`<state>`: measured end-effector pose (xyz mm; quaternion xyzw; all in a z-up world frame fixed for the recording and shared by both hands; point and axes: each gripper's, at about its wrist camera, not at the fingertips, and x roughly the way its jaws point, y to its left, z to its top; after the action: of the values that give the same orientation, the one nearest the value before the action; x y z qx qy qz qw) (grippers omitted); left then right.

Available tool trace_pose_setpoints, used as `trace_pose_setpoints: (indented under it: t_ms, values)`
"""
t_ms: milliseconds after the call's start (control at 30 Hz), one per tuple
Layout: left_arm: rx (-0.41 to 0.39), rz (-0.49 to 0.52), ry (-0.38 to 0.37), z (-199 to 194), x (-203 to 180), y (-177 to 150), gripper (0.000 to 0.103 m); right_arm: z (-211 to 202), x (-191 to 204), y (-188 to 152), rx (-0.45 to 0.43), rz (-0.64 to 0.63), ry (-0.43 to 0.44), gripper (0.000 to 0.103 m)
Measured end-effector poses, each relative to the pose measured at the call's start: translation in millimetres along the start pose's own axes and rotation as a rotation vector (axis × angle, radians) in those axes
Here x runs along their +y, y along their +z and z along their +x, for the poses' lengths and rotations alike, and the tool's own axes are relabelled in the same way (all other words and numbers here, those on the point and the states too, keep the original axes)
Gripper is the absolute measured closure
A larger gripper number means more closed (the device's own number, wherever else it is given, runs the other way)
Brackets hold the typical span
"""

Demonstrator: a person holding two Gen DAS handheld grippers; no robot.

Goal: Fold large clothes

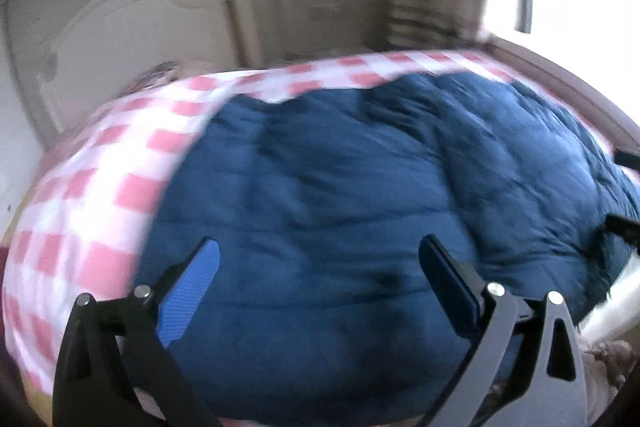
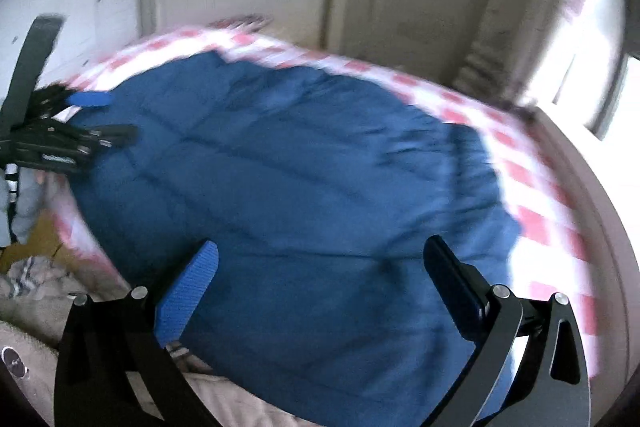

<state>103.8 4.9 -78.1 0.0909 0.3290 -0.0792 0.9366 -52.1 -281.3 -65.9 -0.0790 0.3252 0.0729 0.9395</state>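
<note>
The blue padded coat lay spread flat across the checked bedsheet, likely so its edges could be reached for folding. Above the coat's near edge, the left gripper hung with jaws wide apart, holding nothing. The right gripper hovered likewise, spread and empty, angled down at the coat.

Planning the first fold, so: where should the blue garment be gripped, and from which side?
Probably at the near edge of the blue garment, coming in low from the near side. It lies spread flat on the checked sheet, its middle offers no fold to pinch, and both grippers are open.
</note>
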Motion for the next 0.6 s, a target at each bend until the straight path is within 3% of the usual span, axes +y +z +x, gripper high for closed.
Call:
trace_pose_setpoints:
  t_ms: [67, 133, 200, 333, 600]
  values:
    - [0.04, -0.068, 0.016, 5.3, 27.9, -4.4, 0.004, 4.3, -22.1, -7.3, 0.026, 0.065, -0.03, 0.005]
    - [0.099, -0.111, 0.033, 19.1, 49.0, -17.7, 0.003, 14.8, -44.7, -22.8, 0.046, 0.165, 0.048, 0.005]
    - [0.068, -0.089, 0.012, 19.6, 51.5, -28.6, 0.003, 22.8, -55.3, -35.3, 0.015, 0.23, 0.125, 0.004]
    - [0.066, -0.06, 0.07, 23.1, 41.3, -28.7, 0.002, 29.2, -51.2, -34.7, 0.011, 0.23, 0.119, 0.004]
    - [0.059, -0.06, 0.07, 26.0, 39.9, -30.5, 0.002, 26.7, -55.2, -40.4, -0.005, 0.241, 0.136, 0.004]
